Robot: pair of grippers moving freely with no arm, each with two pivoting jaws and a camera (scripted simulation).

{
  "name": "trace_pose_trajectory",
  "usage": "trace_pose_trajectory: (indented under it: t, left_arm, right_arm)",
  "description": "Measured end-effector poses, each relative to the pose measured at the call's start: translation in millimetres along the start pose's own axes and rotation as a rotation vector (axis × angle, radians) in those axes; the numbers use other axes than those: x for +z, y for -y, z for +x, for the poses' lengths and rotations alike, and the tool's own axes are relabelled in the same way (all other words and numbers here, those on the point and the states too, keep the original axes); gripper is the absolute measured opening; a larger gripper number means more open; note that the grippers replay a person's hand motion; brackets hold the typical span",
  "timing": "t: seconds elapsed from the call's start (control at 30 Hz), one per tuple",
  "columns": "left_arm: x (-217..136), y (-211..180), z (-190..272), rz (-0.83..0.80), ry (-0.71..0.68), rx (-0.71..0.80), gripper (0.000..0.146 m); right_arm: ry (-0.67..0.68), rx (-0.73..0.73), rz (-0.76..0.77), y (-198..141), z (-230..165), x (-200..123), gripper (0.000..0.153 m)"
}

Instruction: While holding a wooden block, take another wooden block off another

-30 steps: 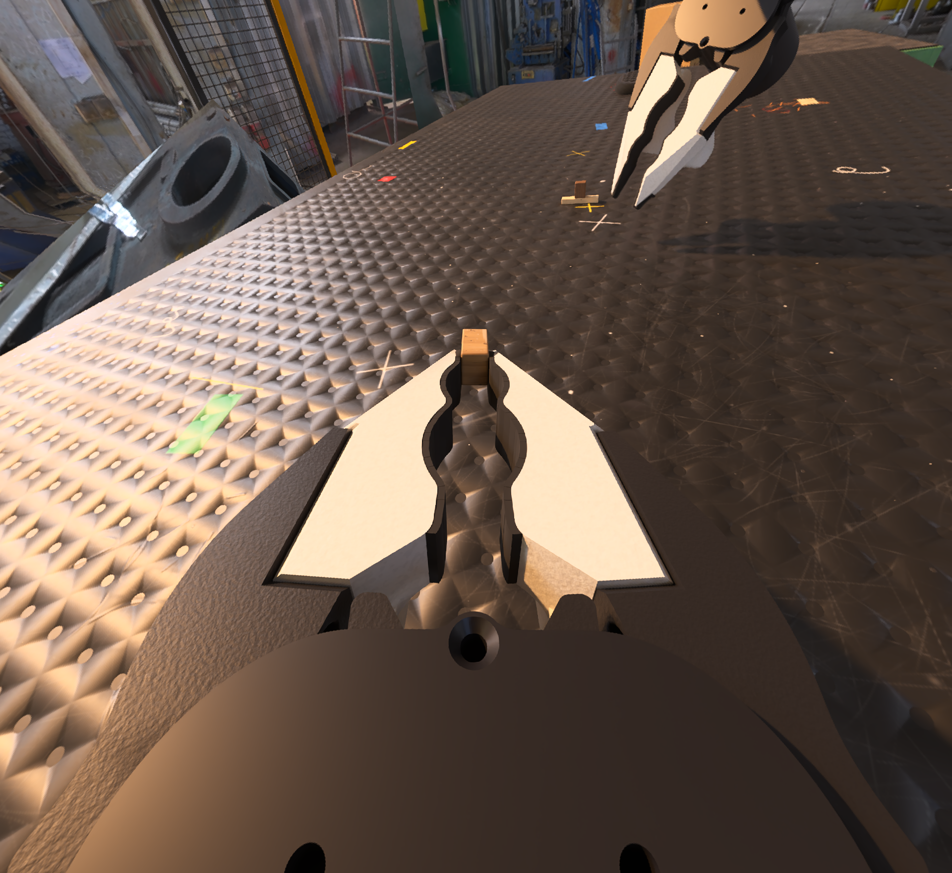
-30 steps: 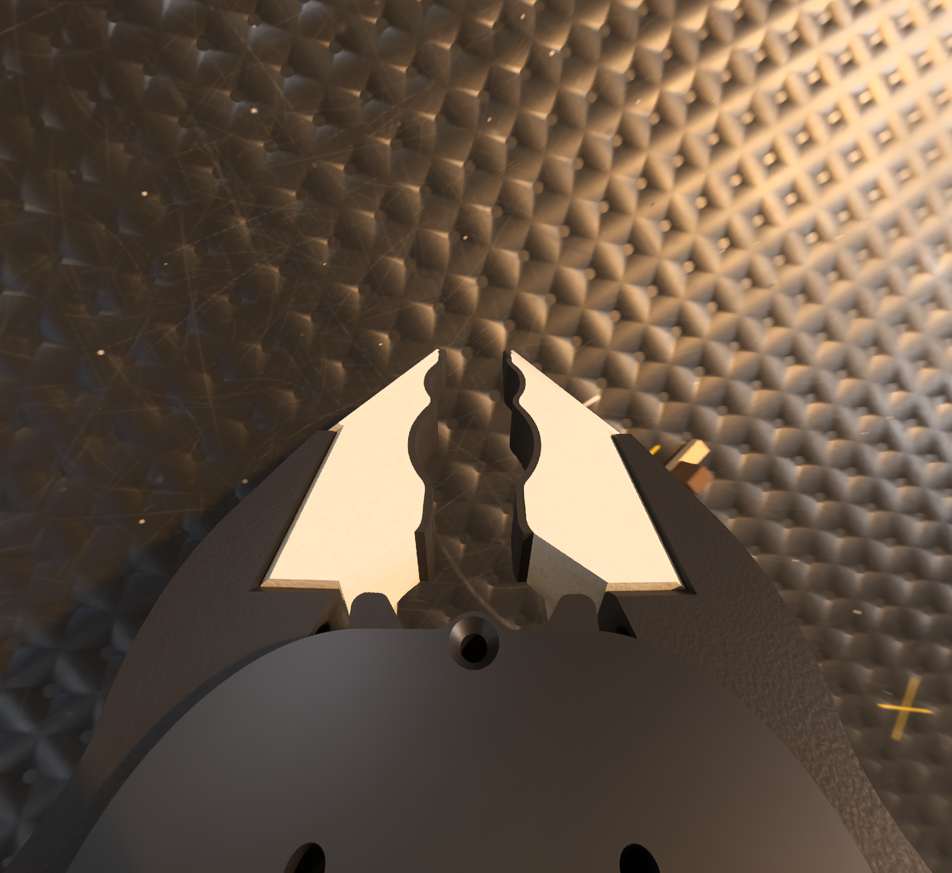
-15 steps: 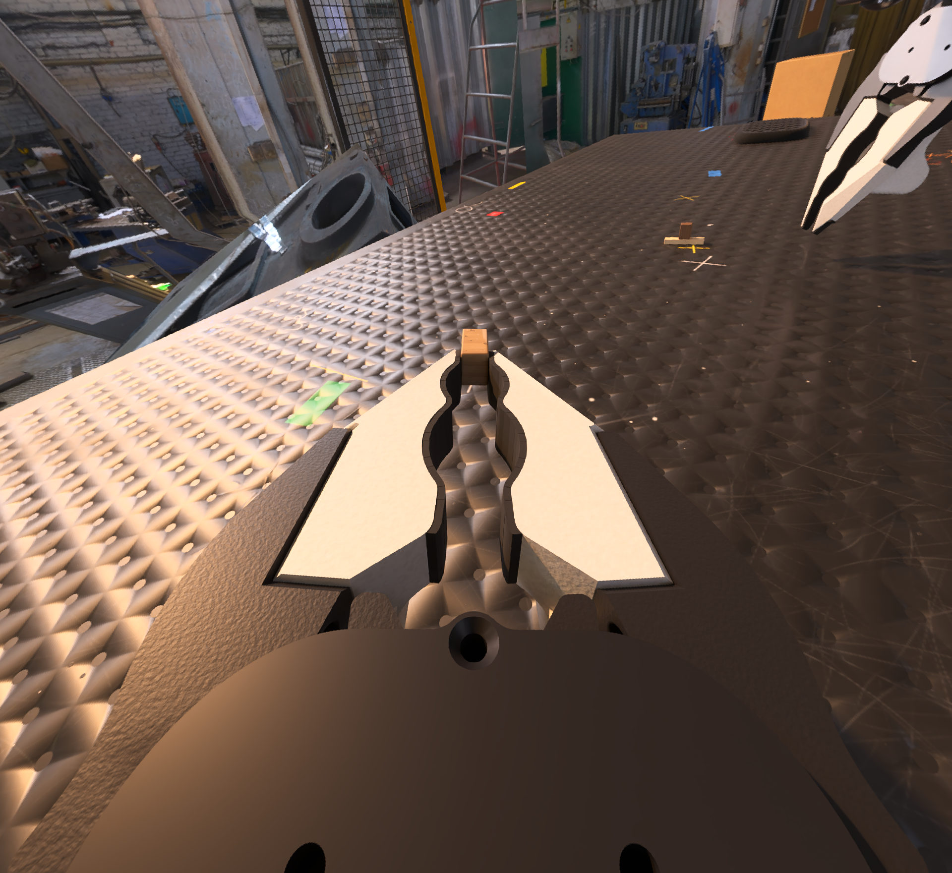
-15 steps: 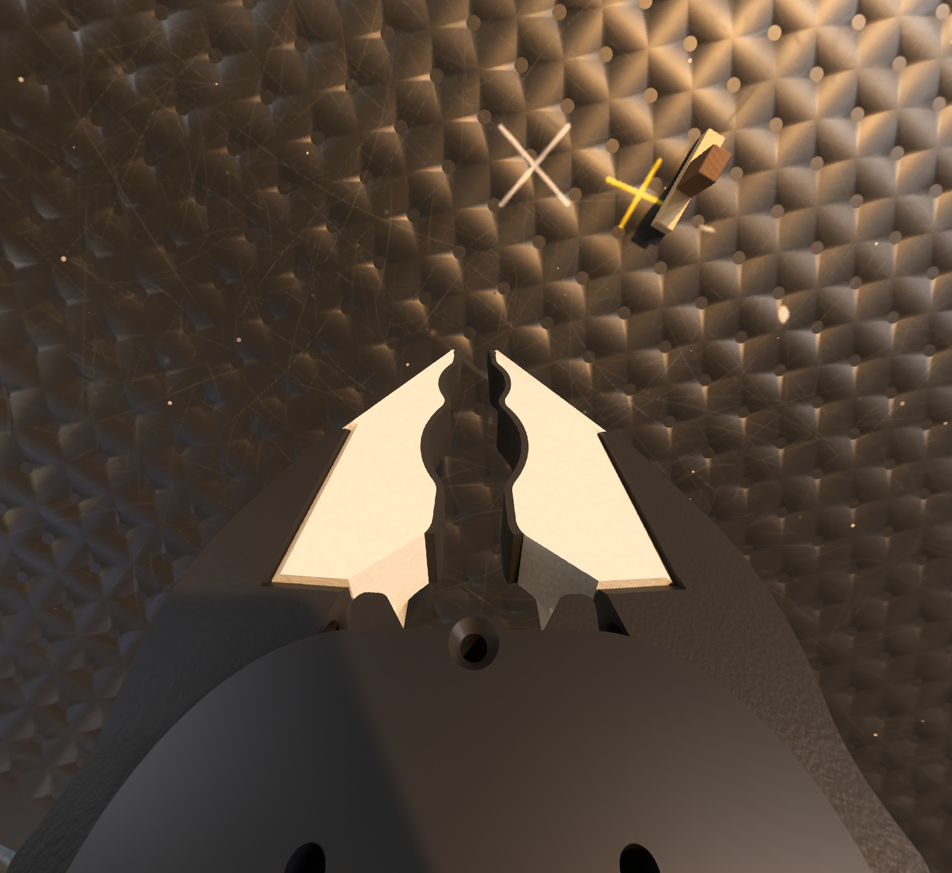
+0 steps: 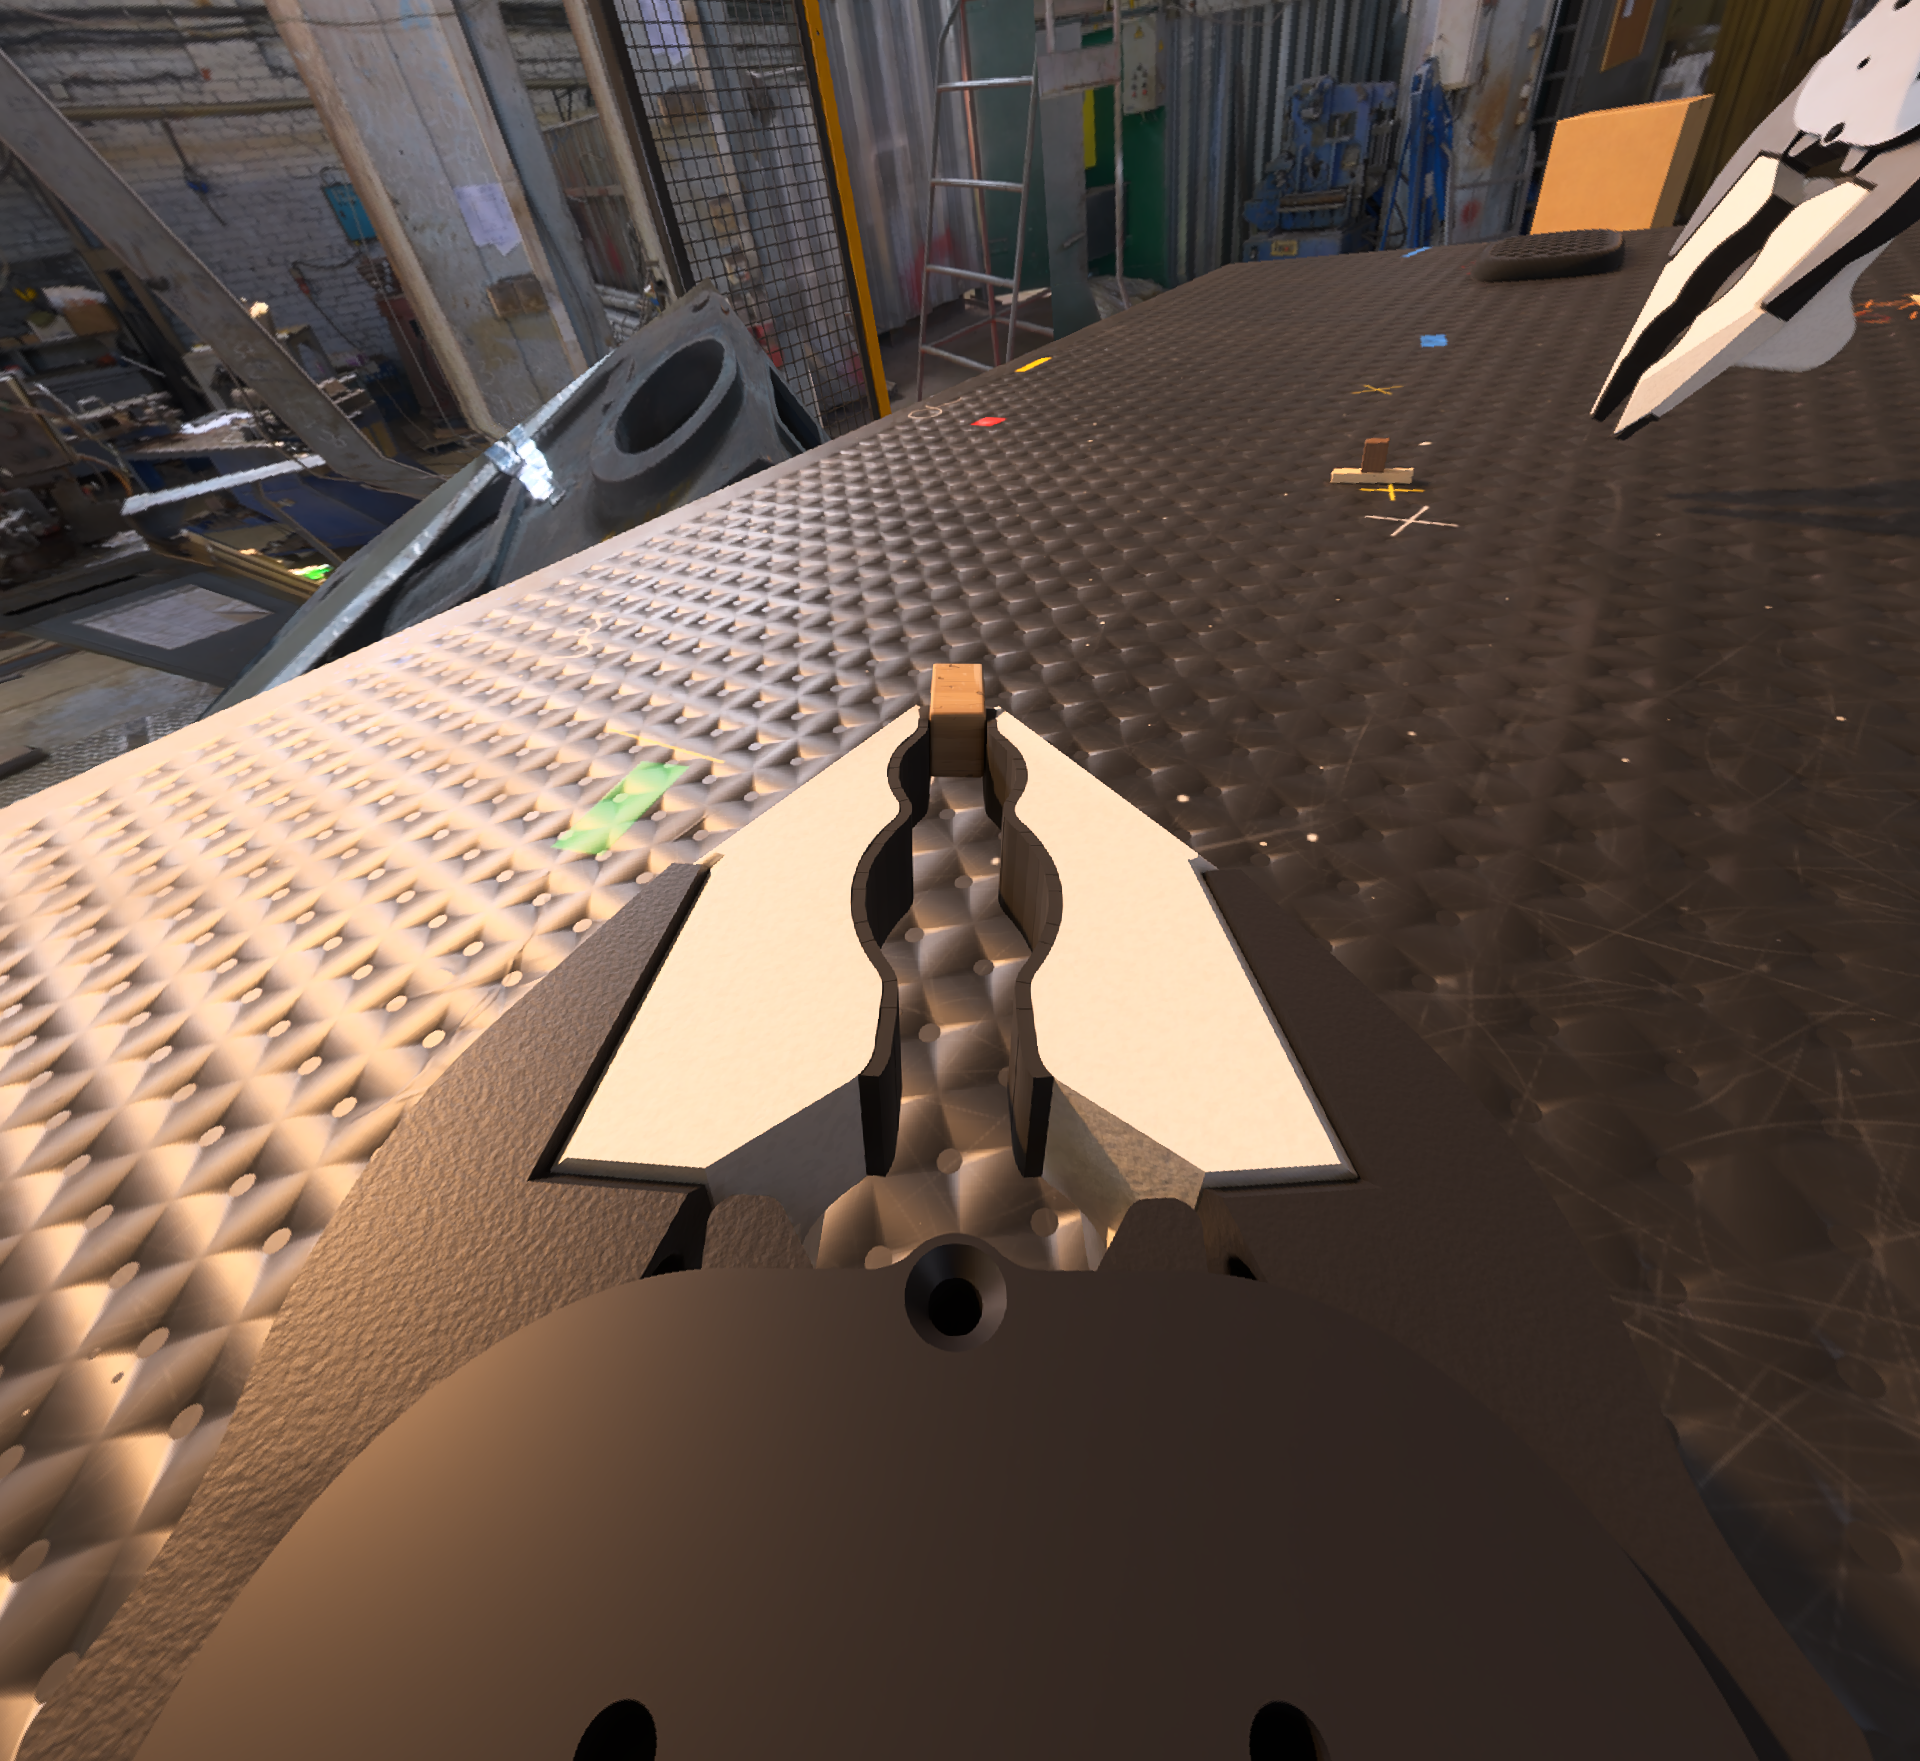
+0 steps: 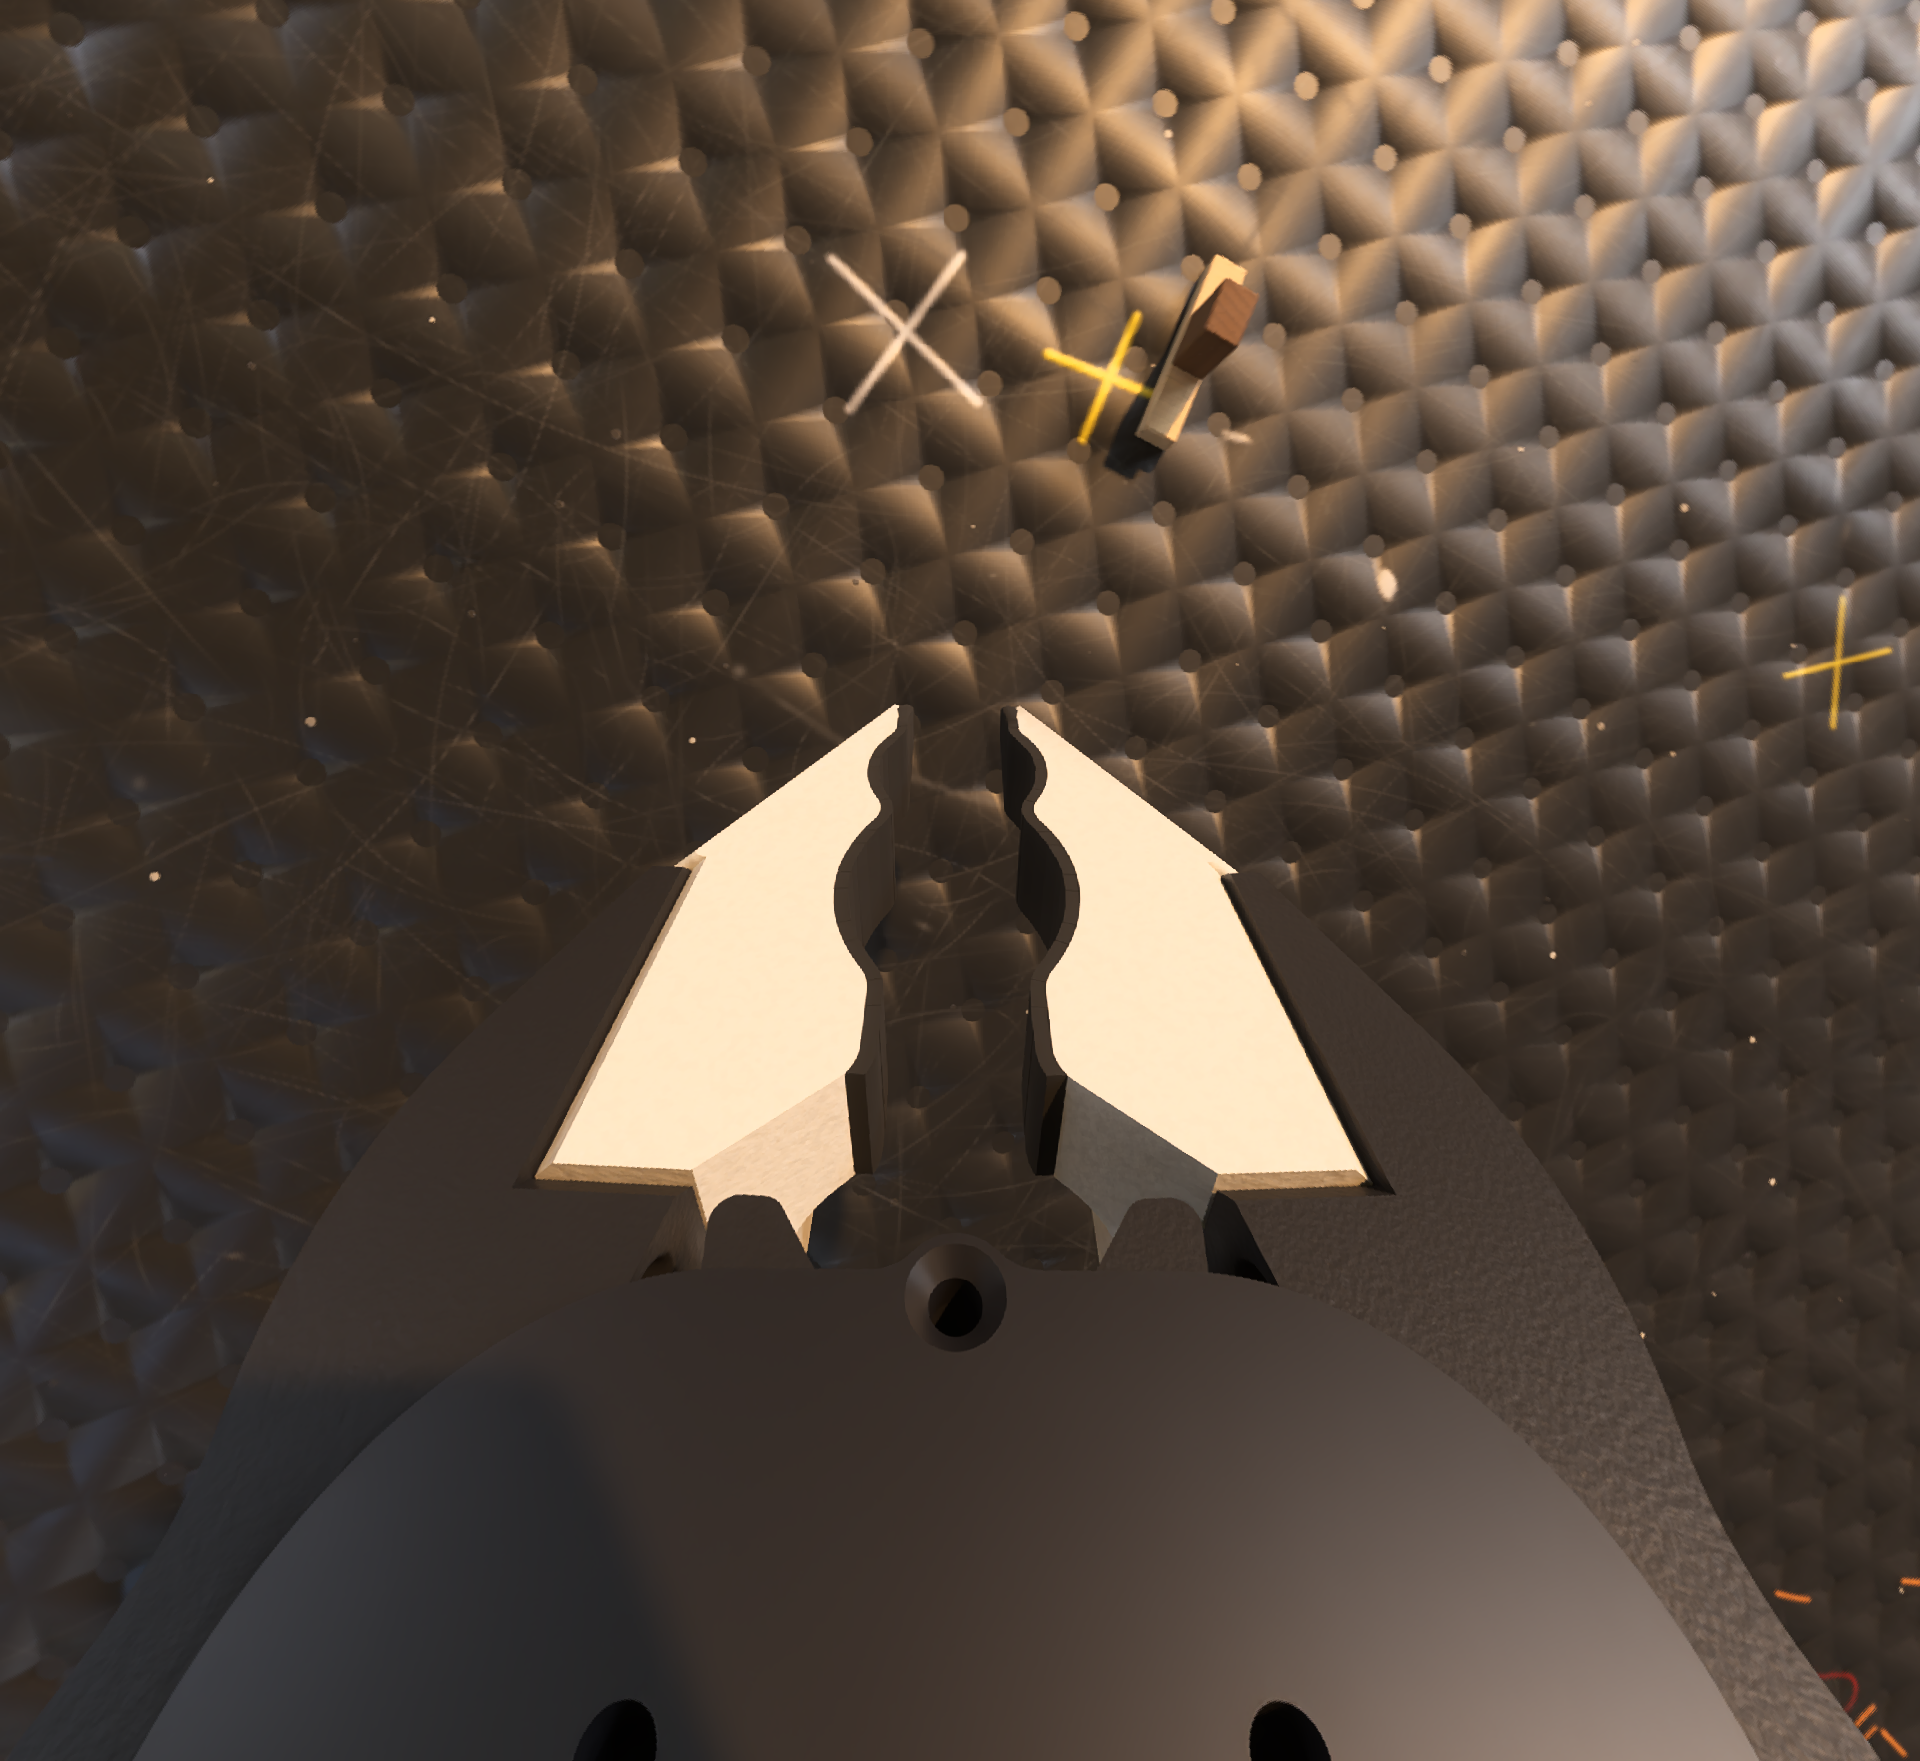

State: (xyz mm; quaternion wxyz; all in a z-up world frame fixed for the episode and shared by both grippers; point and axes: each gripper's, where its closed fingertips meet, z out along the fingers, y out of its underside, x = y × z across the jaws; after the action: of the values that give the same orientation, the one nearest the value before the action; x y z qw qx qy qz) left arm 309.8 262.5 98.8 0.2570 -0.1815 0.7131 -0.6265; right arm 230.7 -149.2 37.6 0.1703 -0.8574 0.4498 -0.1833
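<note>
My left gripper (image 5: 957,724) is shut on a small light wooden block (image 5: 957,719) held at its fingertips above the studded metal table (image 5: 520,880). Farther off, a dark brown block (image 5: 1375,454) stands on a flat pale block (image 5: 1371,476). In the right wrist view the same pair shows from above: the dark block (image 6: 1218,324) on the pale block (image 6: 1174,397). My right gripper (image 6: 956,719) is open and empty, above the table and short of the pair, which lies ahead to the right. It also shows in the left wrist view (image 5: 1621,418) at upper right.
A white chalk cross (image 6: 904,329) and a yellow cross (image 6: 1107,376) lie beside the stacked pair. Another yellow cross (image 6: 1837,662) is to the right. Green tape (image 5: 618,807) lies left. The table's far edge borders workshop clutter and a ladder (image 5: 987,101).
The right gripper has risen and drawn back, so the stacked pair came into its view, then shifted little. It opened slightly wider. The left gripper kept the block while its view swung left.
</note>
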Motion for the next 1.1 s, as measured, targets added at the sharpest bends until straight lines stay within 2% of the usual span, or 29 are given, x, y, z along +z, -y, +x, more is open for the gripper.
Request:
trace_pose_trajectory:
  t: [0.2, 0.6, 0.8, 1.1]
  left_arm:
    - [-1.2, 1.4, -5.5, 0.049, 0.062, 0.015, 0.008]
    - [-4.0, 6.0, -7.1, 0.093, 0.095, 0.032, 0.008]
    - [-3.8, 6.8, -1.4, 0.096, 0.108, 0.100, 0.008]
    - [-5.4, 8.9, -3.4, 0.114, 0.117, 0.079, 0.008]
  right_arm:
    - [-0.047, -0.034, 0.039, 5.9, 3.8, 1.7, 0.016]
    - [0.109, -0.104, 0.121, 46.7, -20.4, 25.5, 0.016]
    - [0.125, -0.137, 0.084, 53.2, -26.5, 32.9, 0.014]
    - [0.051, -0.112, 0.079, 54.9, -12.5, 35.1, 0.012]
